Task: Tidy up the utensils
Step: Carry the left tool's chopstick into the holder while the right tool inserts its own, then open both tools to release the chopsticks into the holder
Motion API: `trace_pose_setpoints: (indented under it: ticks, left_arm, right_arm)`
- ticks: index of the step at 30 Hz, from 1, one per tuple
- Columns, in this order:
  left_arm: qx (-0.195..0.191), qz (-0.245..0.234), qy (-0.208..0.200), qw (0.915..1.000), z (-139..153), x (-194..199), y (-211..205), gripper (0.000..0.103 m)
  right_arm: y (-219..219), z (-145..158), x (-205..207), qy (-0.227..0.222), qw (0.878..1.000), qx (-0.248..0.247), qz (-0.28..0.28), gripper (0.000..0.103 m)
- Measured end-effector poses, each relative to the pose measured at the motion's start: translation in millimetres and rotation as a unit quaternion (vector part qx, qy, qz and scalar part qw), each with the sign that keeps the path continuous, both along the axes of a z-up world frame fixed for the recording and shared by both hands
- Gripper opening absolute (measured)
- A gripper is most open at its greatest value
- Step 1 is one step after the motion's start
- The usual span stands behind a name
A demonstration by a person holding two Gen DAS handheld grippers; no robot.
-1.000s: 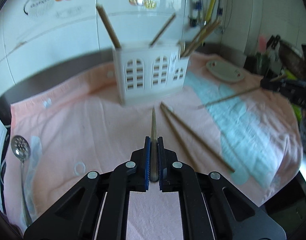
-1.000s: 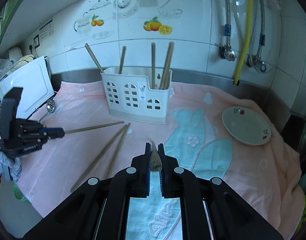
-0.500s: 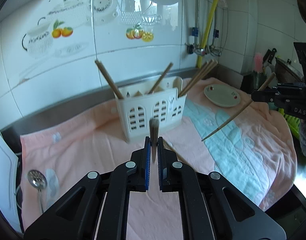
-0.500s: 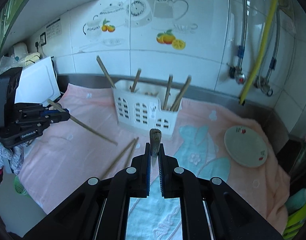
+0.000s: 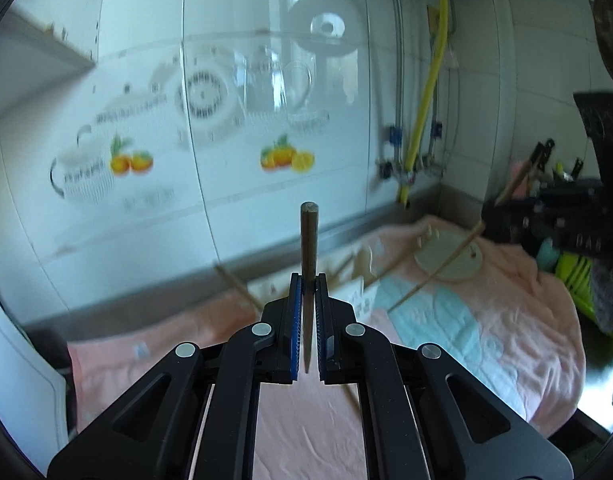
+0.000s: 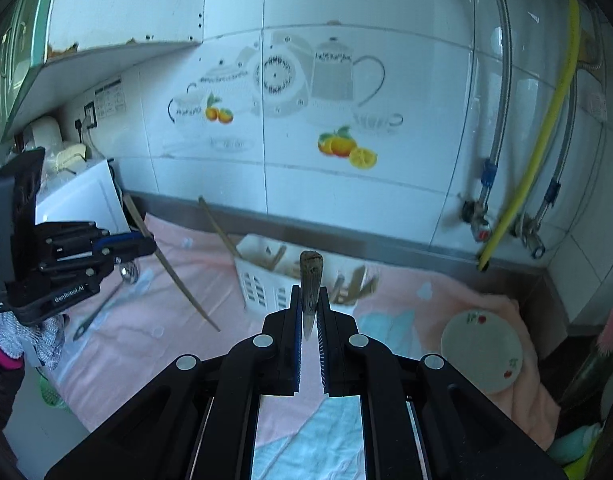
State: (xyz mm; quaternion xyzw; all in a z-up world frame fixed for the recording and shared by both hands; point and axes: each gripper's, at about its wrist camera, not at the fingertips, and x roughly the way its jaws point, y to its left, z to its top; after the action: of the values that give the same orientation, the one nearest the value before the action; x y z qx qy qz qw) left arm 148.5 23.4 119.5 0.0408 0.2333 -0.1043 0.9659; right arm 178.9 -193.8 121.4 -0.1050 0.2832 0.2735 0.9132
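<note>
Two chopsticks held above the white holder, one pinched in each gripper

The left gripper (image 5: 306,320) is clamped on a chopstick (image 5: 308,248) standing nearly upright, and the right gripper (image 6: 309,320) pinches its own chopstick (image 6: 311,280) the same way; both hang above the holder (image 6: 262,284), which sits on the pink towel (image 6: 178,320) by the wall with several chopsticks already in it. Likely risk: each stick is gripped along a short stretch, so it could pivot in the pads, miss a compartment or knock the sticks already standing. The right view shows the holder clearly, plus a slotted spoon (image 6: 106,304) on the towel and the left gripper's stick slanting down; the left view is blurred, its holder half hidden, but it shows the plate (image 5: 450,260) behind the right gripper's stick
</note>
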Motion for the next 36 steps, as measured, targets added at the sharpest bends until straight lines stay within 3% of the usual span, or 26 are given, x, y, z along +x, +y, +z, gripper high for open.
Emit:
trace_pose_setpoints:
  ticks: [6, 12, 18, 25, 36]
  left_arm:
    - [-0.007, 0.012, -0.035, 0.9993, 38, 23, 1, 0.005]
    - [-0.012, 0.03, -0.061, 0.9977, 50, 46, 5, 0.005]
    - [-0.03, 0.049, -0.059, 0.9966, 33, 67, 14, 0.005]
    - [-0.045, 0.053, -0.029, 0.9971, 6, 83, 25, 0.005]
    - [-0.038, 0.051, 0.008, 0.9979, -19, 89, 25, 0.006]
  right_arm:
    - [10, 21, 11, -0.017, 1.0, 0.002, 0.001, 0.007]
    - [10, 30, 29, -0.023, 1.0, 0.01, -0.012, 0.007]
    - [9, 29, 53, -0.021, 0.999, 0.014, -0.031, 0.007]
    - [10, 12, 70, -0.011, 0.999, 0.004, -0.041, 0.007]
    - [18, -15, 86, 0.017, 0.999, -0.006, -0.042, 0.007]
